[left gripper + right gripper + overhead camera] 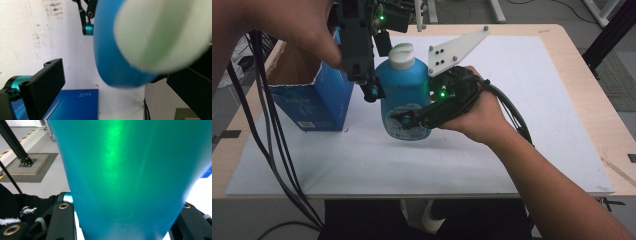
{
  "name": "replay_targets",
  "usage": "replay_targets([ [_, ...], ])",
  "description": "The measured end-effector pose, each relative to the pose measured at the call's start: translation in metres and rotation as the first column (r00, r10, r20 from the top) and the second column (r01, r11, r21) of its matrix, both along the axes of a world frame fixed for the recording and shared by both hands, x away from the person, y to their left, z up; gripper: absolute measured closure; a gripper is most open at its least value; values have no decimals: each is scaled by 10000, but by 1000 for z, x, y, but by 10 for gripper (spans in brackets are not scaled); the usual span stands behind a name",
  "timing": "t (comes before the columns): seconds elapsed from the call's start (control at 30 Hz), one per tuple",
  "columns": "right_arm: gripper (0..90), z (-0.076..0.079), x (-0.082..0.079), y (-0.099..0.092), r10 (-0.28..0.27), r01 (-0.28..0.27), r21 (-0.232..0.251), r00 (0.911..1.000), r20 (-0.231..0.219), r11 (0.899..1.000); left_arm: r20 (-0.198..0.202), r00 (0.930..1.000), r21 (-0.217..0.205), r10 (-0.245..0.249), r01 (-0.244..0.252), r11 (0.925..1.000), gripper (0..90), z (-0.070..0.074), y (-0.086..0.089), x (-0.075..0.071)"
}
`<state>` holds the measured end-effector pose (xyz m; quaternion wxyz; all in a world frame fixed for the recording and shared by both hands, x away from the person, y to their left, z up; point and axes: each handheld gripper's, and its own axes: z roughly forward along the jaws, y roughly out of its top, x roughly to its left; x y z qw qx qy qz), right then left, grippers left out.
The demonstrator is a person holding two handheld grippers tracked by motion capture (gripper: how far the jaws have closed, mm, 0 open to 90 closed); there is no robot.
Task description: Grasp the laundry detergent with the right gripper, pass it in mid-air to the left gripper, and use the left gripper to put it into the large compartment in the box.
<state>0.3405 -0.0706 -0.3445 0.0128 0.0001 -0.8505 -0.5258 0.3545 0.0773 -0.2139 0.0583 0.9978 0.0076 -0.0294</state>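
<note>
High view: the blue bottle (404, 95) with the white cap (402, 56) is held above the white mat (512, 150), just right of the open blue box (312, 100). The mat lies bare to the right and toward the near edge. The right gripper (412, 120) clamps the bottle's lower body, wrist reaching in from the right. The left gripper (367, 85) hangs steeply down from above, beside the bottle's shoulder.

Left gripper view: its jaws stand wide apart, astride the blurred cap (162, 35) and not pressing it; the box (72, 105) lies below.

Right gripper view: both jaws press the bottle (130, 177) at its flanks.
</note>
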Motion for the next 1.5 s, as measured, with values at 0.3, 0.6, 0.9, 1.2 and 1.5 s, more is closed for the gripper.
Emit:
replay_targets([
  [0.3,465,7,3,13,255,-253,107,9996,-122,9996,75,10000,87,36,-37,10000,17,0,-4,-1],
  [0.6,465,9,7,20,344,-341,175,9992,-226,9993,213,9996,126,207,-210,9997,17,0,-5,-3],
  [0.9,465,8,9,21,403,-399,133,9985,-363,9991,315,9992,308,243,-253,9992,25,-2,-8,-3],
  [1.2,465,8,9,20,381,-376,147,9986,-354,9992,279,9992,395,284,-295,9988,66,-2,-10,-4],
  [1.5,466,8,8,21,335,-329,200,9990,-281,9993,196,9996,473,208,-217,9986,131,0,-13,-6],
])
